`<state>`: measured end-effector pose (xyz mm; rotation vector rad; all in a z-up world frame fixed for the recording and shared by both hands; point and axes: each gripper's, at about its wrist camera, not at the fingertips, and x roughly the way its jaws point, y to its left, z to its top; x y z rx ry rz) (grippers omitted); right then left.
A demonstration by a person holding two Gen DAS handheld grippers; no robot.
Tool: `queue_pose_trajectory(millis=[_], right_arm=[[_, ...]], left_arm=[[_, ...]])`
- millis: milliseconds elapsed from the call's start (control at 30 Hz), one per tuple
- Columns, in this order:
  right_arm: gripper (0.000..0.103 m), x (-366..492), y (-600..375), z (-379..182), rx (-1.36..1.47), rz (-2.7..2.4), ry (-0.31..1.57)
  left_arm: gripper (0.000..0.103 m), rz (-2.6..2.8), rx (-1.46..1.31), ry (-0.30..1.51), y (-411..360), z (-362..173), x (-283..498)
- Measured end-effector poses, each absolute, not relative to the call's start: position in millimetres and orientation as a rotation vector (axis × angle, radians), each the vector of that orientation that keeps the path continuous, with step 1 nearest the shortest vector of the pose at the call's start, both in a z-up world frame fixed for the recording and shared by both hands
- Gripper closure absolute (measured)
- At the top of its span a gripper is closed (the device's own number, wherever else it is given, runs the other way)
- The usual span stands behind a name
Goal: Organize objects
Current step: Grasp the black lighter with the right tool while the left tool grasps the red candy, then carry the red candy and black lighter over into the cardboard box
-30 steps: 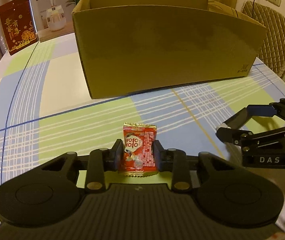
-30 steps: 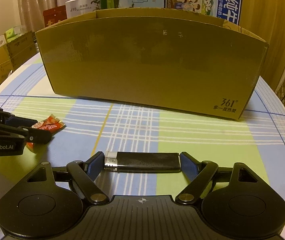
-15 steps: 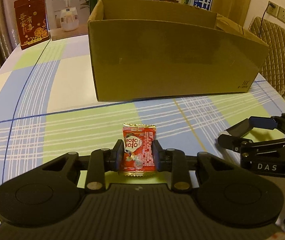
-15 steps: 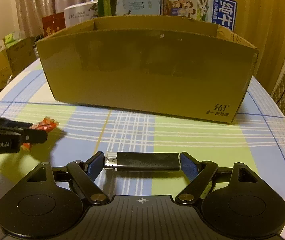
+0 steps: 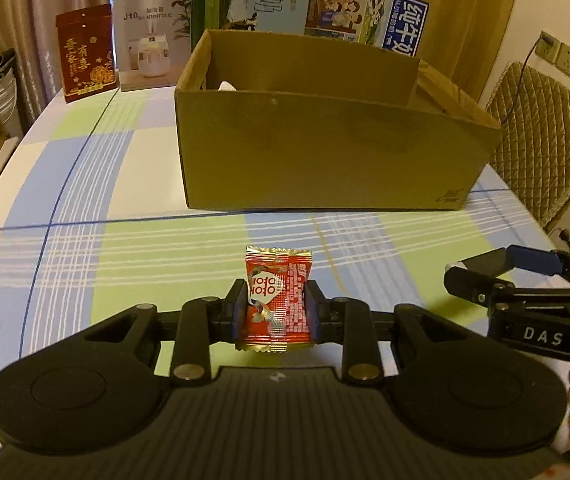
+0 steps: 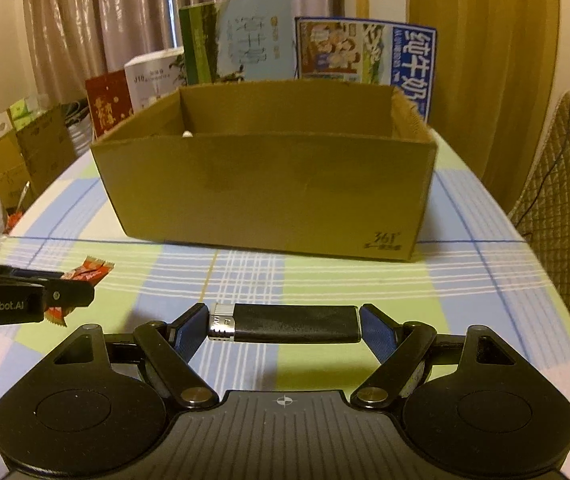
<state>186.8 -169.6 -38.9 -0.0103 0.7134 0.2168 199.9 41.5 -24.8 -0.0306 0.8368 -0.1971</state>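
Left gripper is clamped on the red snack packet, held upright above the checked tablecloth; right gripper pinches the black lighter end to end, lying crosswise. The open cardboard box sits at 12 o'clock in both views, with something small and white just showing inside near its left wall. Judgement: lift both well over the near rim before moving forward, release only once inside, and keep the lighter level since an end-grip could slip.
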Motion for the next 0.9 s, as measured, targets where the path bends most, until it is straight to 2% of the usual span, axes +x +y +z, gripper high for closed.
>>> queue_pose_trajectory(millis=[367, 900], right_arm=[[0.025, 151, -191, 1, 0.039, 0.217, 0.676], [0.025, 121, -213, 34, 0.086, 0.211, 0.641]], left_arm=[[0.078, -0.162, -0.062, 0.816, 16, 17, 153], [0.078, -0.163, -0.023, 0.776, -4, 49, 117]])
